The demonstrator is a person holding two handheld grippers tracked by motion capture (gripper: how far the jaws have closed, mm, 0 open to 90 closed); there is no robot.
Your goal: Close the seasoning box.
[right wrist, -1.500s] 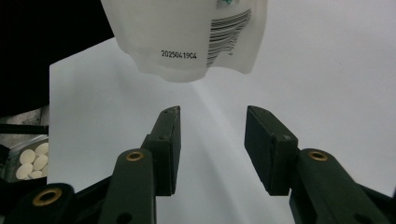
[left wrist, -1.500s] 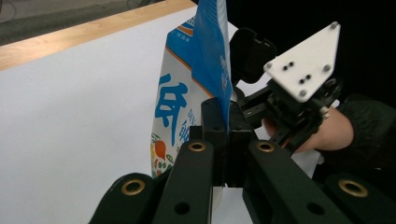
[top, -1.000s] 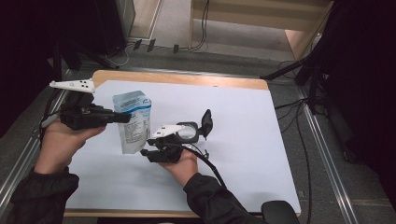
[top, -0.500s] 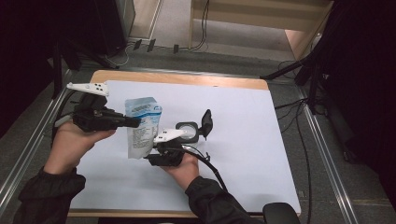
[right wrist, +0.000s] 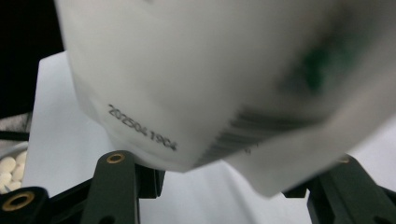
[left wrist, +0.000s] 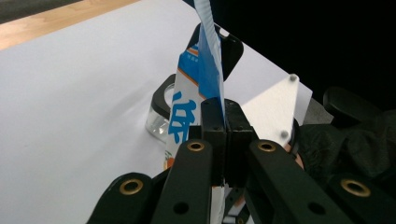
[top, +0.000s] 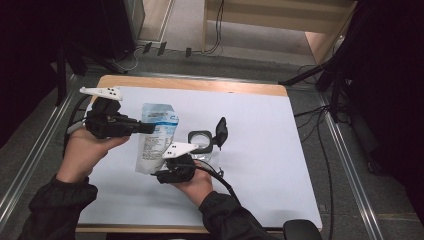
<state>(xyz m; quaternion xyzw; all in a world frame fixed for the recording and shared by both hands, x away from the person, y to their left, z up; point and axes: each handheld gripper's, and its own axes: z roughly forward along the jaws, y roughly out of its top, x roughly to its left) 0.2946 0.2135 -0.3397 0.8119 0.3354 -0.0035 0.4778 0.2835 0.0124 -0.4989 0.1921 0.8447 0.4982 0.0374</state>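
White paper (top: 260,150) is covering a wooden table (top: 200,84), and grey floor with black cables is lying all around it. A person is sitting at the near side, with dark sleeves, holding a gripper in each hand.

The left gripper (top: 145,128) is pinching the top edge of a white and blue pouch (top: 156,142). Its jaws are pressed tight together on the thin sealed edge, as the left gripper view shows (left wrist: 223,119). The pouch (left wrist: 198,93) is standing up off the paper, near the middle of the table, a bit to the left.

The right gripper (top: 156,175) is sitting under the bottom of the pouch. In the right gripper view, its jaws are standing spread apart and have just been opening wider, with the pouch's bottom (right wrist: 210,84) between them. A printed date code and a bar code are showing there.

Just beside the pouch, a small clear jar (top: 201,145) is standing on the paper. Its black lid (top: 220,131) is flipped up and open. Little white tablets (right wrist: 10,167) are lying inside it.
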